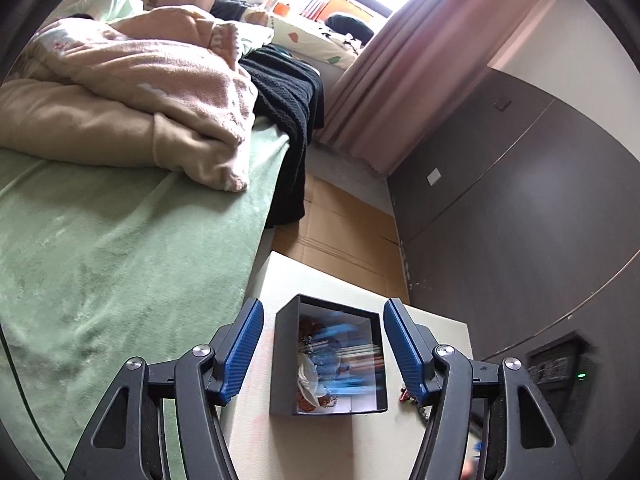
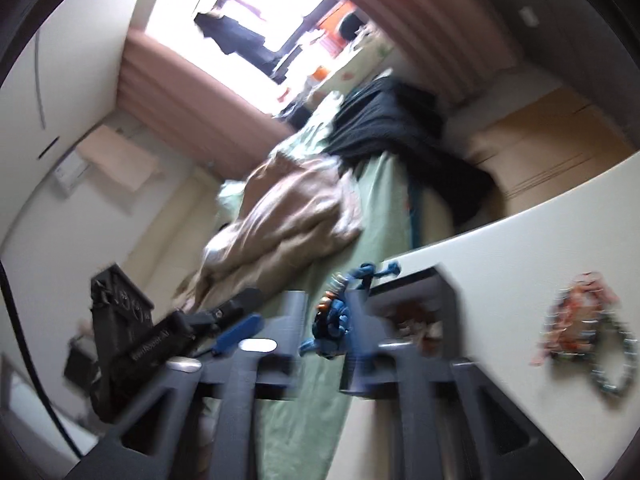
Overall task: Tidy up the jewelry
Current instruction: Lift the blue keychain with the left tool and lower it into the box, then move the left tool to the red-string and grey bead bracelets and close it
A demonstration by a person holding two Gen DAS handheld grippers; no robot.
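A: The small black open-topped cardboard box is seen on the cream tabletop, framed between the blue-padded fingers of the left gripper, whose jaws stand wide with nothing pressed.

B: In the right wrist view a knotted blue cord bracelet is caught between the jaws of the right gripper; with the blur, it cannot be told whether it is gripped or dropping.

A: The box is judged to lie just right of those jaws there.

B: A loose heap of orange and grey beaded strands lies farther right, well apart. The right hand is judged nearer.
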